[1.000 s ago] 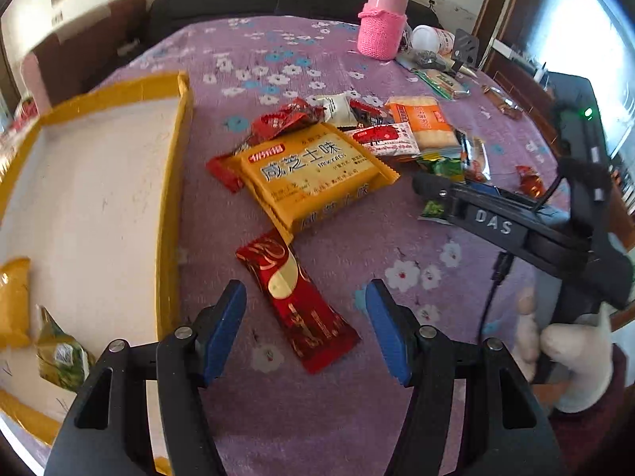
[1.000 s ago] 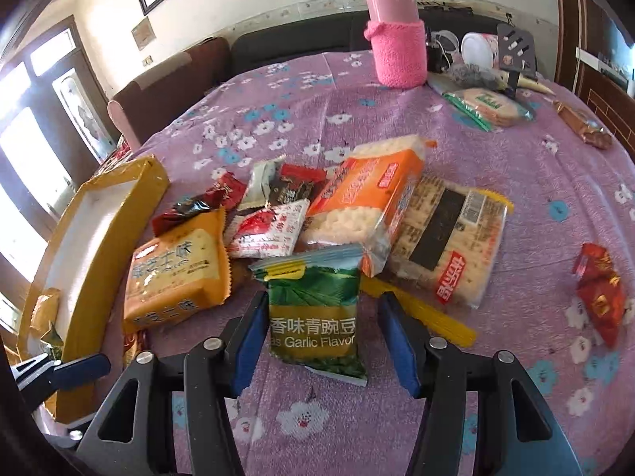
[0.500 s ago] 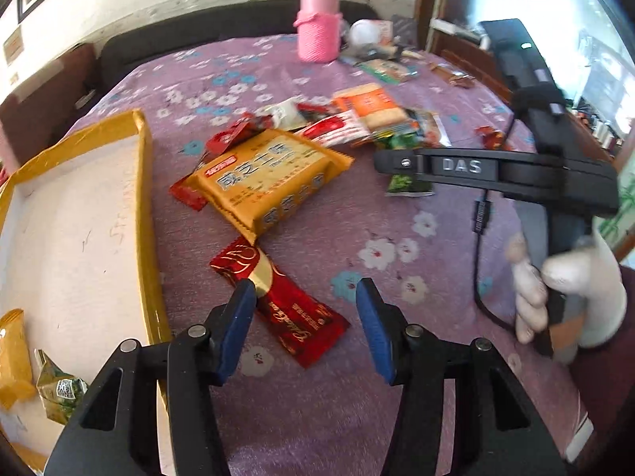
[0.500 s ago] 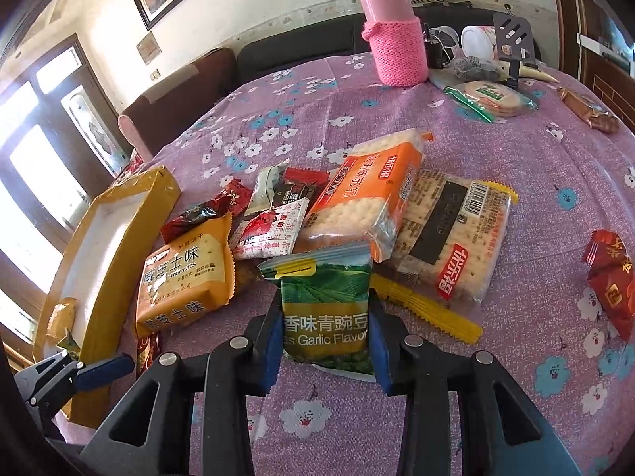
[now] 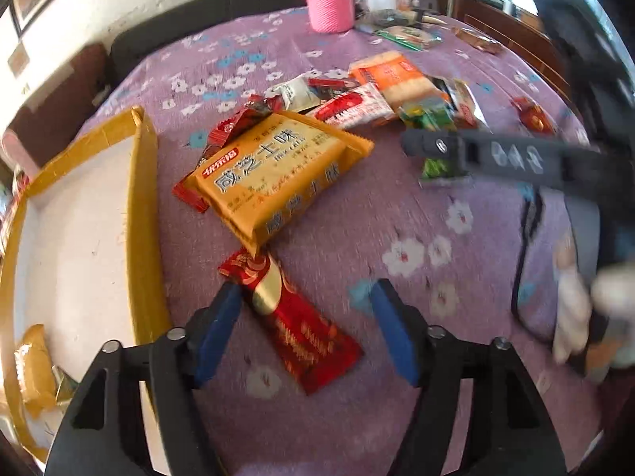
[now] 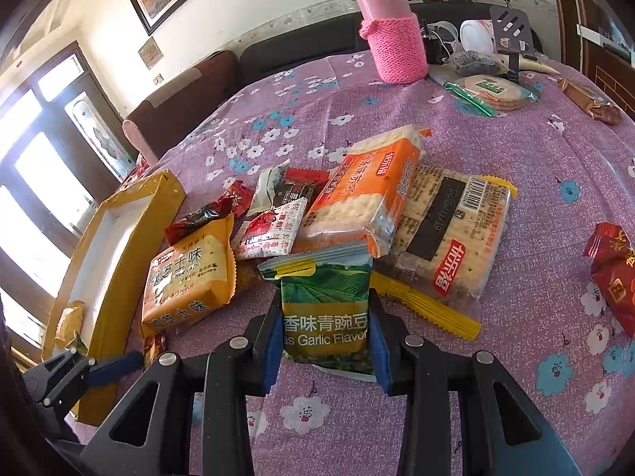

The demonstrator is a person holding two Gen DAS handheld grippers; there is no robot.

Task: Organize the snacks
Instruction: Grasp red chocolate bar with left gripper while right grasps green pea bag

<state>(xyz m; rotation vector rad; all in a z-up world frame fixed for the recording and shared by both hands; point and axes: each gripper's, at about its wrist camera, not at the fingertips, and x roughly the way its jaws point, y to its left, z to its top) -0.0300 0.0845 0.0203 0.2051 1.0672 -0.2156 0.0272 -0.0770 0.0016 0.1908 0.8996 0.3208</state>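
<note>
My right gripper (image 6: 325, 329) is shut on a green pea snack packet (image 6: 325, 309) with "Garlic Flavor" print, at the near edge of a snack pile. My left gripper (image 5: 305, 317) is open, its blue pads on either side of a red and gold snack bar (image 5: 293, 317) that lies on the purple cloth. A large yellow cracker pack (image 5: 278, 174) lies just beyond the bar. The yellow-rimmed tray (image 5: 147, 214) is at the left and holds two small packets (image 5: 35, 365). The right gripper also shows in the left wrist view (image 5: 436, 146).
The pile holds an orange cracker pack (image 6: 369, 194), a clear cracker pack (image 6: 452, 238) and small red and white packets (image 6: 270, 226). A red packet (image 6: 615, 273) lies at the right. A pink flask (image 6: 393, 35) and clutter stand at the back.
My right gripper closed on the green pea packet. My left gripper moved forward over the red bar, still open.
</note>
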